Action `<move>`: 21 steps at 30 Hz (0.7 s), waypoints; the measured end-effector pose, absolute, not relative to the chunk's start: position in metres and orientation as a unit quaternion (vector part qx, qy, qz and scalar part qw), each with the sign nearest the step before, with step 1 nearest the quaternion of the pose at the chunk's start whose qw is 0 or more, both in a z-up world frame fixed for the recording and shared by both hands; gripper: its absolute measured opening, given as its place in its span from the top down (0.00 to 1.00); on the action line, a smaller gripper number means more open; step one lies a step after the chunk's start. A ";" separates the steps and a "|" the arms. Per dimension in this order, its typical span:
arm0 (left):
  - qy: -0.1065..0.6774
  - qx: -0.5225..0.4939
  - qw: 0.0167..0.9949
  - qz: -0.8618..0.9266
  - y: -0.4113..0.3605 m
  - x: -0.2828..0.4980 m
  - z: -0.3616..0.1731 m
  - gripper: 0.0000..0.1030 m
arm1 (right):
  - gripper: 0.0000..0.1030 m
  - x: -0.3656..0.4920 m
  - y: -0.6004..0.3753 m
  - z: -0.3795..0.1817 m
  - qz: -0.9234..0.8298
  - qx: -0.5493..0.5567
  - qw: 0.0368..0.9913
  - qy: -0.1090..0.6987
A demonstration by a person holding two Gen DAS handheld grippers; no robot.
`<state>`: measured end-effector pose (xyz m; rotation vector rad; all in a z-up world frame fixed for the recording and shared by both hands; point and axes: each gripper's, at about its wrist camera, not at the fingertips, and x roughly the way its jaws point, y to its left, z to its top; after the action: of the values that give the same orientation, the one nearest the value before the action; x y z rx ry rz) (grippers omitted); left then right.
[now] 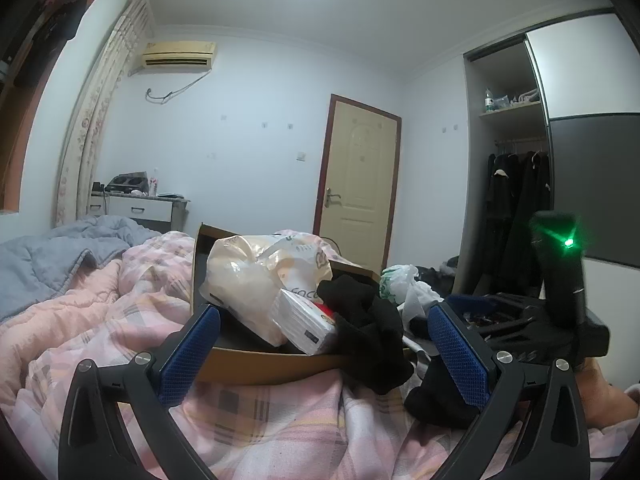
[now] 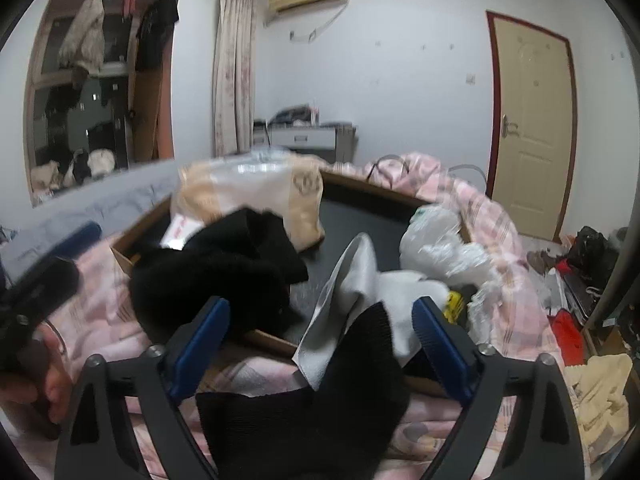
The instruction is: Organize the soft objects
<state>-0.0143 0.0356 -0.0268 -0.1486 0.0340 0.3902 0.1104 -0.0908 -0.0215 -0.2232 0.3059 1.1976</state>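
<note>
The left gripper (image 1: 324, 344) points level across the bed toward the shallow brown cardboard tray (image 1: 276, 366), its blue ribbed pads set wide with nothing pressed between them; a hand (image 2: 44, 364) grips its handle at the tray's left side in the right wrist view; the right gripper (image 2: 322, 344) tilts a little downward at the tray's near edge, jaws spread wide, and a black ribbed knit garment (image 2: 320, 396) lies loose between the pads without being pinched, draped over the near rim onto the pink plaid quilt (image 1: 256, 420).

The tray's near rim is partly covered by cloth; its dark floor (image 2: 360, 216) lies bare toward the far right corner, the one open patch inside; the quilt bunches against the tray on all sides.

Inside the tray, from the left: a crinkled translucent beige plastic bag (image 1: 244, 272), glossy and puffed; a white paper-wrapped rectangular packet (image 1: 304, 324) leaning against it; a bundle of soft black fleecy cloth (image 1: 360, 312) spilling over the near rim; a smooth pale grey cloth (image 2: 348, 292) standing in a fold beside it; a crumpled white plastic bag (image 2: 440, 248) at the tray's right edge.
</note>
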 end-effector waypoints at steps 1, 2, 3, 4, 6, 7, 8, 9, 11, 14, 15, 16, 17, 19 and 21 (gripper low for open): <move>0.017 -0.074 0.978 0.193 0.035 -0.014 -0.027 0.00 | 0.05 0.111 -0.096 -0.020 0.560 -0.093 0.812 0.137; 0.018 -0.075 0.978 0.193 0.036 -0.014 -0.027 0.00 | 0.01 0.113 -0.101 -0.018 0.559 -0.080 0.815 0.131; 0.018 -0.075 0.978 0.193 0.036 -0.014 -0.027 0.00 | 0.01 0.114 -0.106 -0.017 0.558 -0.069 0.817 0.128; 0.018 -0.076 0.978 0.192 0.036 -0.014 -0.027 0.00 | 0.01 0.116 -0.111 -0.017 0.555 -0.056 0.820 0.125; 0.018 -0.077 0.978 0.192 0.037 -0.015 -0.028 0.00 | 0.01 0.121 -0.122 -0.016 0.551 -0.035 0.825 0.123; 0.018 -0.077 0.978 0.192 0.037 -0.015 -0.028 0.00 | 0.01 0.122 -0.124 -0.017 0.549 -0.030 0.826 0.124; 0.018 -0.078 0.978 0.192 0.037 -0.015 -0.028 0.00 | 0.01 0.124 -0.126 -0.017 0.550 -0.026 0.825 0.127; 0.018 -0.078 0.978 0.191 0.037 -0.016 -0.028 0.00 | 0.01 0.125 -0.129 -0.018 0.552 -0.022 0.824 0.129; 0.019 -0.078 0.978 0.191 0.037 -0.016 -0.028 0.00 | 0.01 0.126 -0.133 -0.021 0.558 -0.020 0.818 0.136; 0.019 -0.079 0.978 0.191 0.037 -0.016 -0.028 0.00 | 0.01 0.128 -0.135 -0.025 0.572 -0.028 0.807 0.147; 0.019 -0.078 0.978 0.191 0.037 -0.016 -0.028 0.00 | 0.01 0.129 -0.133 -0.026 0.578 -0.029 0.801 0.151; 0.019 -0.078 0.978 0.191 0.037 -0.016 -0.028 0.00 | 0.01 0.131 -0.130 -0.027 0.585 -0.031 0.795 0.157; 0.019 -0.078 0.978 0.191 0.037 -0.016 -0.028 0.00 | 0.01 0.132 -0.128 -0.027 0.589 -0.034 0.791 0.162; 0.019 -0.079 0.978 0.191 0.037 -0.016 -0.028 0.00 | 0.01 0.133 -0.120 -0.030 0.593 -0.047 0.784 0.174; 0.020 -0.081 0.978 0.190 0.038 -0.015 -0.029 0.00 | 0.01 0.133 -0.112 -0.032 0.598 -0.060 0.778 0.184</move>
<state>-0.0154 0.0383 -0.0286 -0.1630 0.0405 0.3829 0.1330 -0.1125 -0.0318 -0.1307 0.3980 1.2940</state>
